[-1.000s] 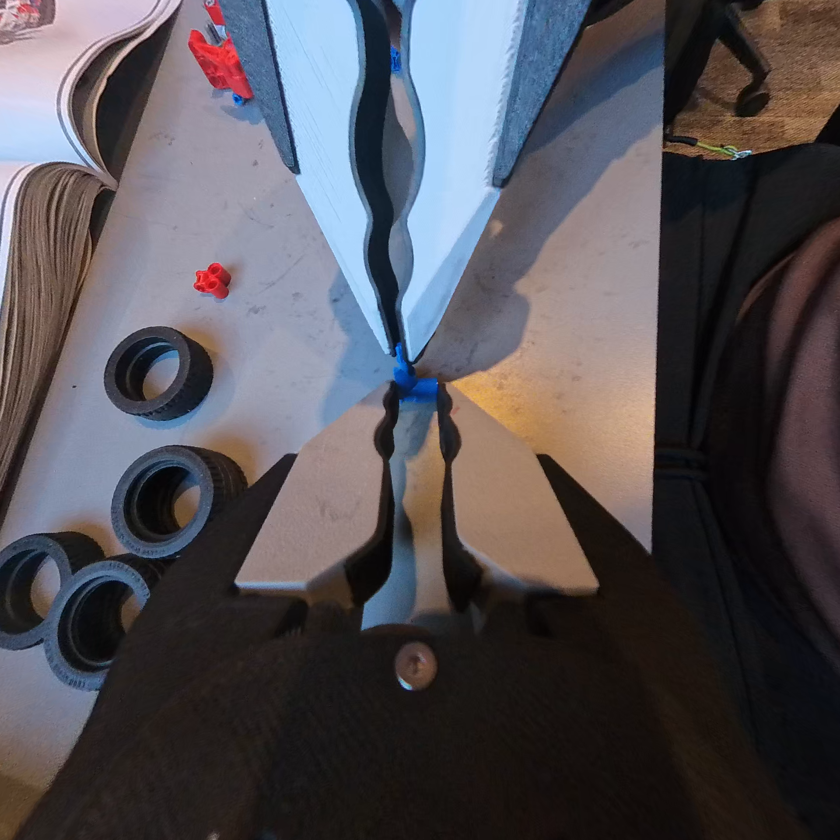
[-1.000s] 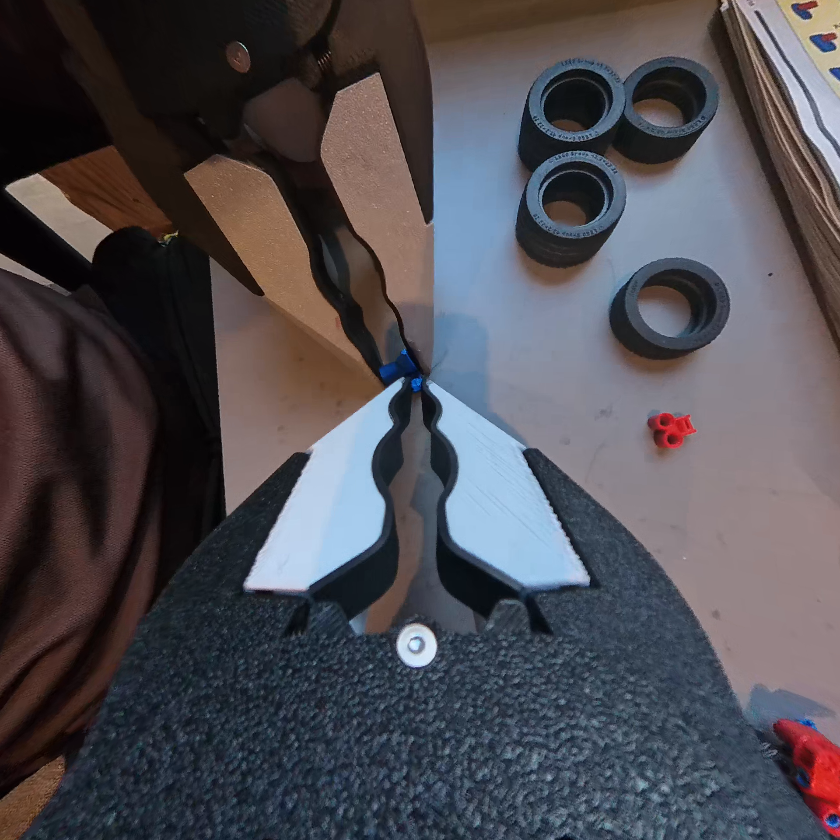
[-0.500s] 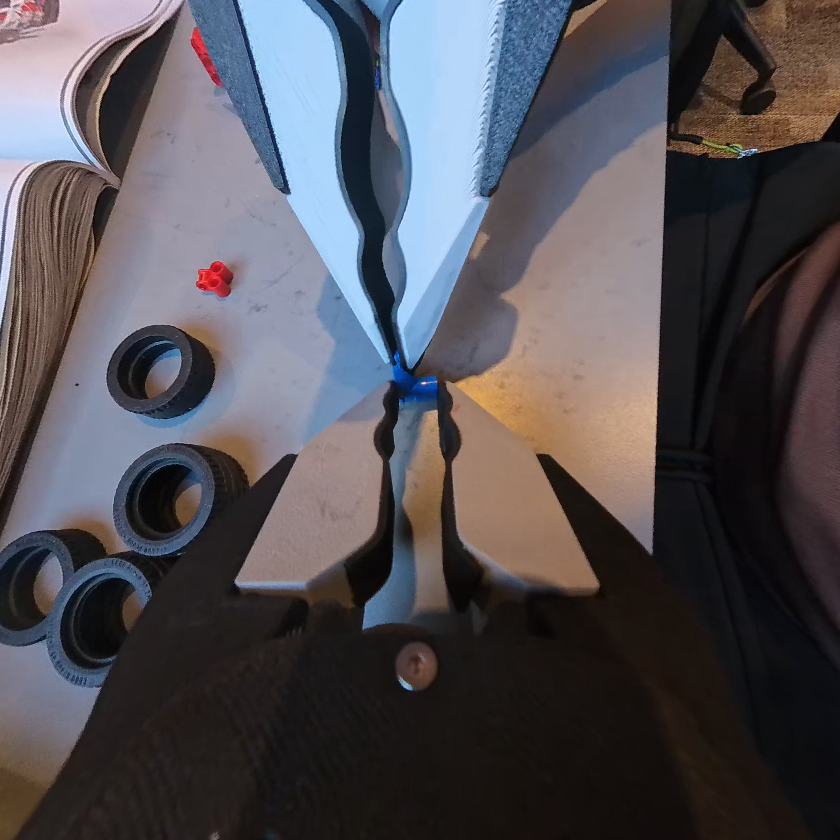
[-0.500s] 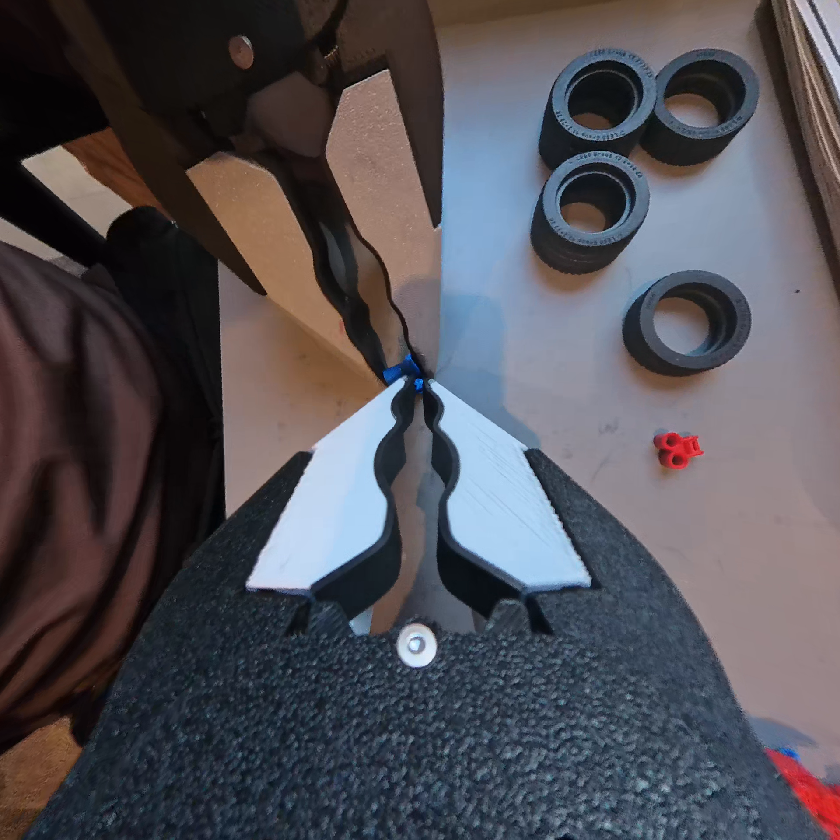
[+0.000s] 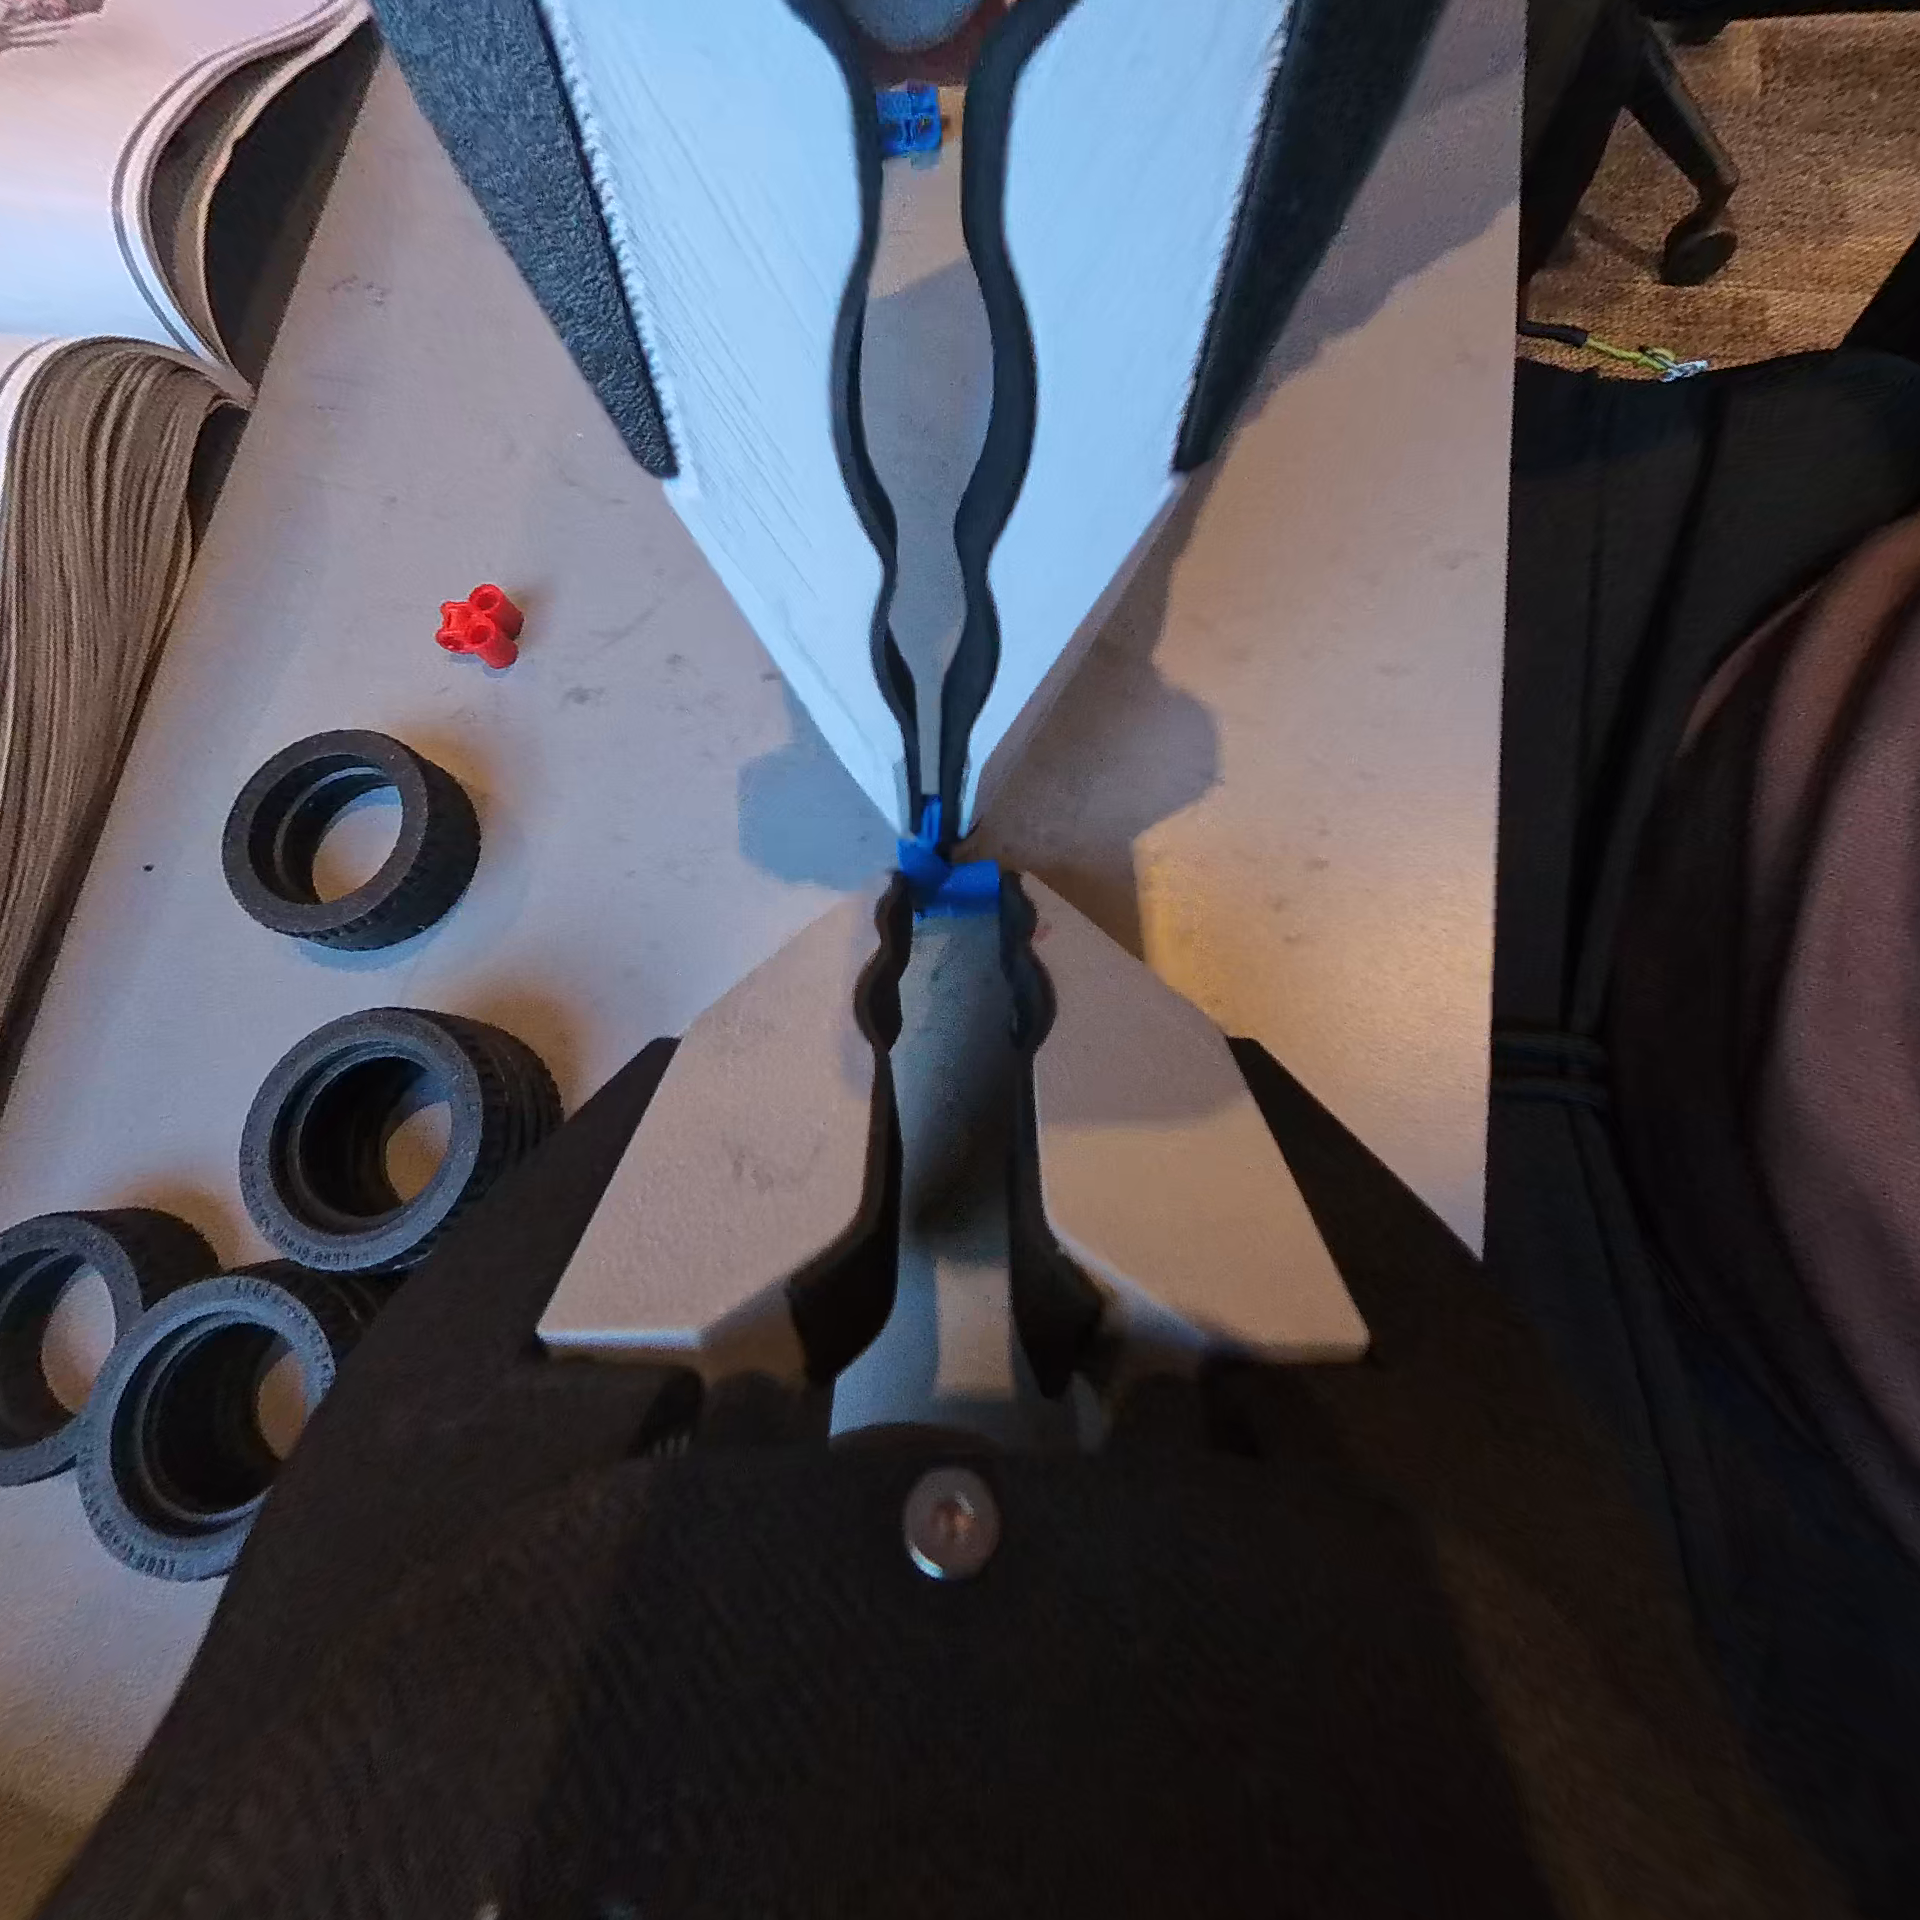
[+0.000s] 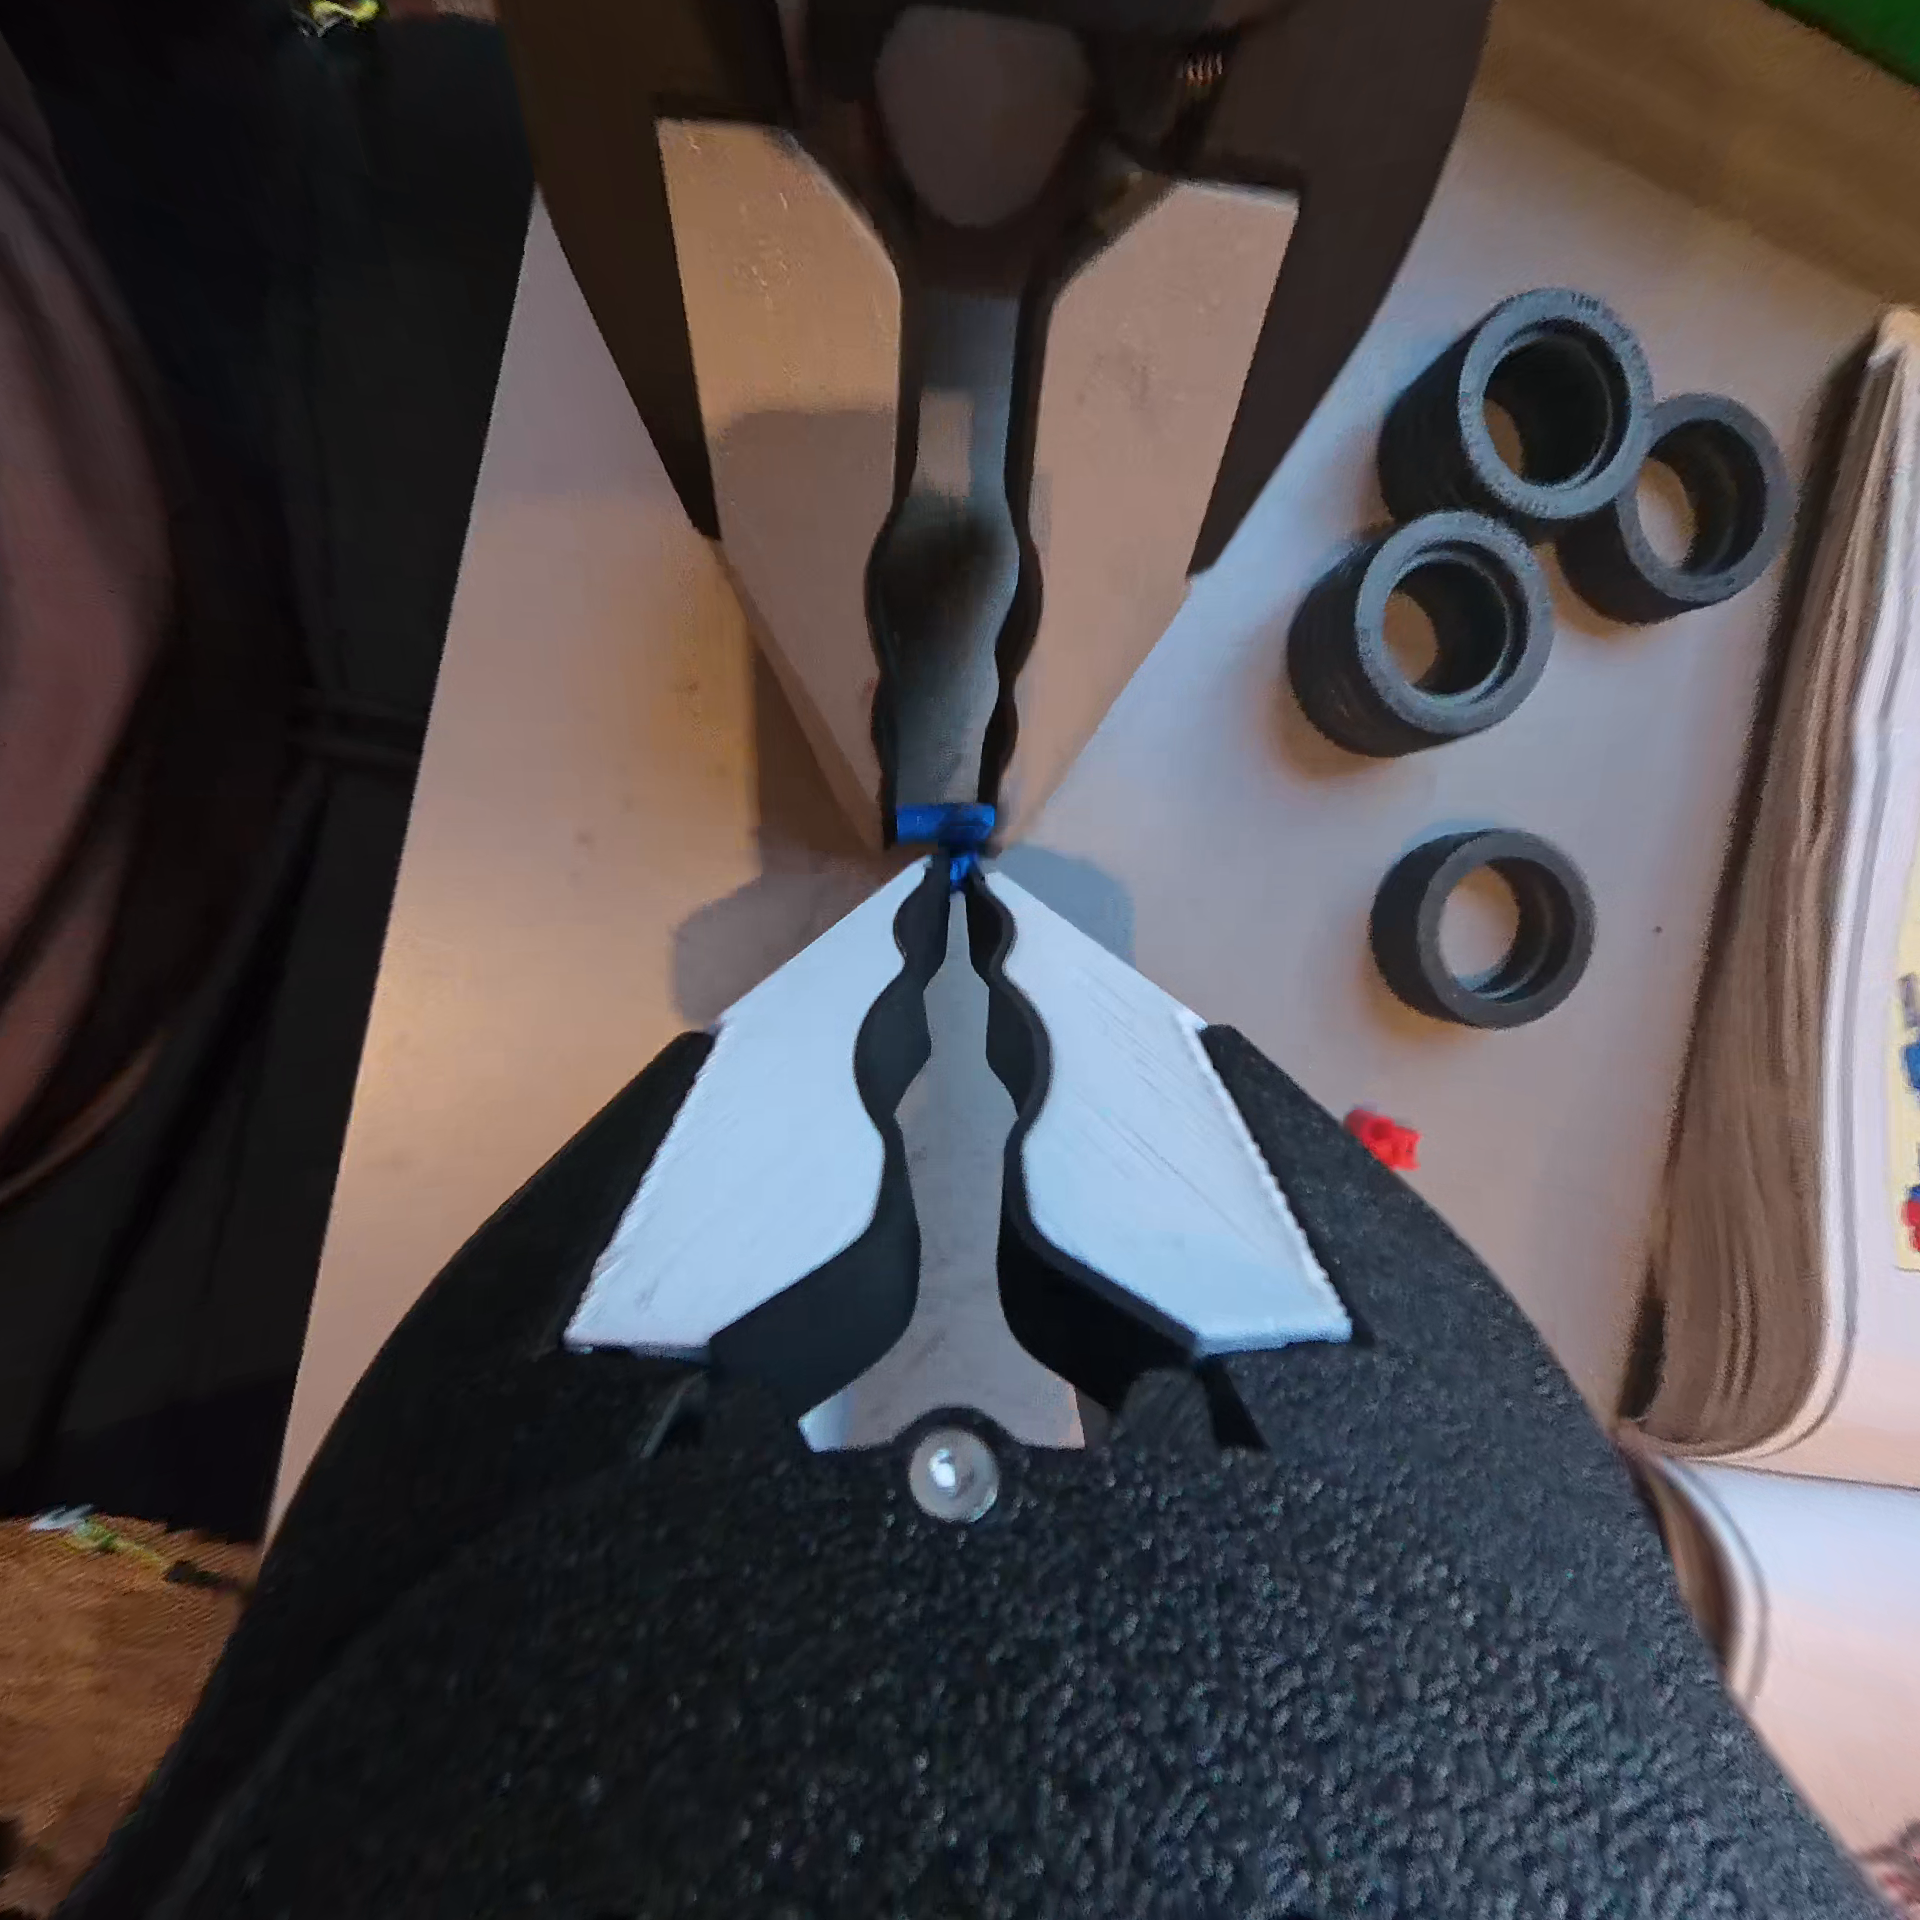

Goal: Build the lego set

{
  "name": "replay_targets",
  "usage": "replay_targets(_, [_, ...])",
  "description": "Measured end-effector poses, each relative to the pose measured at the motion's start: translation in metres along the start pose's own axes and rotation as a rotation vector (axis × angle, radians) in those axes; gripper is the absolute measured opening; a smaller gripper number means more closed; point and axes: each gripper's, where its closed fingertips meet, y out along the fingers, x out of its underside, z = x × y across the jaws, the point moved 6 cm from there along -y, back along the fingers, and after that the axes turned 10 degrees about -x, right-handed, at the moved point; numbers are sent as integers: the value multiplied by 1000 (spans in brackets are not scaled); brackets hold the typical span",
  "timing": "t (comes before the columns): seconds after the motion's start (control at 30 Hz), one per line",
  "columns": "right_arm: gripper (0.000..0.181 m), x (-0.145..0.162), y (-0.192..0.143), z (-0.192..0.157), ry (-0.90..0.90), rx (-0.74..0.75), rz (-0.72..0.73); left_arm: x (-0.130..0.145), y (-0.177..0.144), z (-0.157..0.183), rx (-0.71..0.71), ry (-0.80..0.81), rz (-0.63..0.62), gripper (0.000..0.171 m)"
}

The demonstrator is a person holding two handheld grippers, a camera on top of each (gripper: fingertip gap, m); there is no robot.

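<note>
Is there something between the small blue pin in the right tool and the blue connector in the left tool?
Nothing visible. The small blue plastic pin in the right tool already meets the blue plastic connector in the left tool, above the grey table.

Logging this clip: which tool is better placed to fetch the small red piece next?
Probably the right tool: its narrow blue pin looks nearly seated, while the left tool holds the wider blue connector. The small red plastic piece lies beside the right tool.
</note>
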Motion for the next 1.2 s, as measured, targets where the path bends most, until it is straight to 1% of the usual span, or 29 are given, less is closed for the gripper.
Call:
replay_targets(0.03, [3,6,2,0,24,-7,-19,0,0,0,0,1,1,15])
replay_targets(0.07, [2,11,6,0,41,-11,-31,0,0,0,-1,6,3,15])
replay_targets(0.17, [3,11,7,1,73,5,18,-1,1,0,2,5,5,15])
replay_targets(0.33, [3,21,4,5,204,-16,134,-1,1,0,6,-6,5,15])
replay_targets(0.47, [3,20,-2,-1,295,-43,242,-1,1,-2,18,-29,-1,15])
replay_targets(0.57, [4,22,-4,-5,335,-19,298,0,1,-2,38,-39,-3,18])
replay_targets(0.67, [4,23,-7,-10,354,2,333,0,1,0,59,-34,-1,27])
replay_targets(0.77, [4,22,-10,-15,359,17,348,0,-1,0,45,-29,-1,42])
replay_targets(0.83, [4,21,-12,-19,363,18,349,1,-4,0,37,-22,7,44])
replay_targets(0.93, [4,19,-15,-24,368,5,346,-6,-19,-1,-28,7,60,34])
replay_targets(1.03, [4,15,-15,-28,370,-18,340,-23,-32,5,-105,110,86,25])
replay_targets(1.13, [4,11,-14,-31,365,-37,328,-36,-32,20,-130,225,97,13])
replay_targets(1.2, [4,9,-14,-31,365,-43,325,-37,-28,26,-151,287,83,7])
